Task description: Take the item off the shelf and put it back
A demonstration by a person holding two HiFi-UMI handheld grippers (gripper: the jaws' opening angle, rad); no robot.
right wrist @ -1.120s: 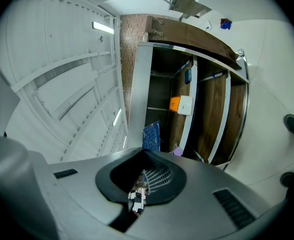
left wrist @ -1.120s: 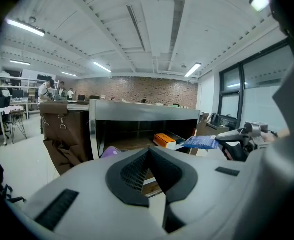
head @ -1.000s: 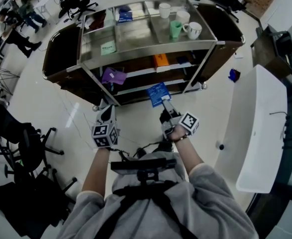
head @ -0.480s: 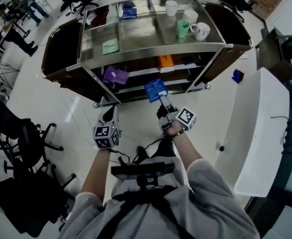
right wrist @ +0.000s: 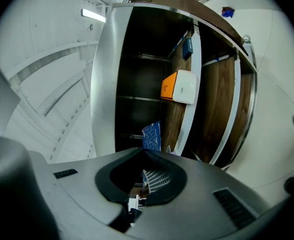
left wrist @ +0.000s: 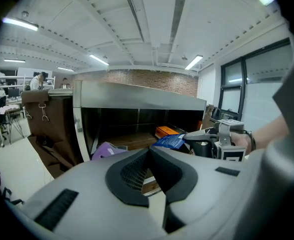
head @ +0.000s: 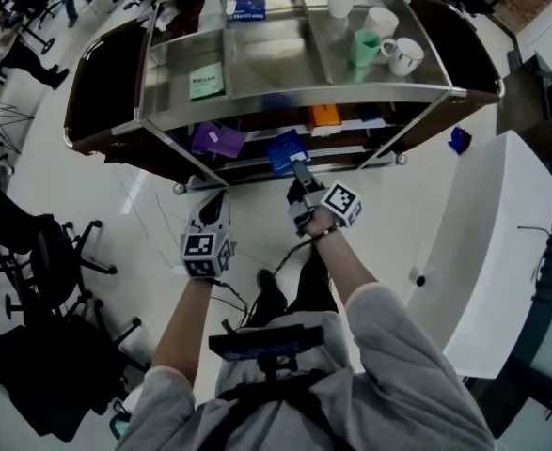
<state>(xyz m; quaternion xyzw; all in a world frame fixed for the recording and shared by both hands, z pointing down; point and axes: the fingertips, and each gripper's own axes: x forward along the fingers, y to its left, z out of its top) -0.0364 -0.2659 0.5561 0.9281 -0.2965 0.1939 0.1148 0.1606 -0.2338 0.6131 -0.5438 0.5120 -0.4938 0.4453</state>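
Blue flat packet [head: 285,150] clamped in right hand-held gripper [head: 297,166] at wooden shelf [right wrist: 214,109] of steel cart [head: 285,101]; left hand-held gripper [head: 217,199] closed, empty.

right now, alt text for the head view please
Seen from above, a person's right gripper holds a blue packet at an inner shelf of a steel cart. The left gripper hangs lower, empty.

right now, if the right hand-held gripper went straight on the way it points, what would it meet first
Probably nothing soon: the right hand-held gripper, shut on the blue packet, aims into the open middle shelf, between purple pouch and orange box; depth beyond is unclear.
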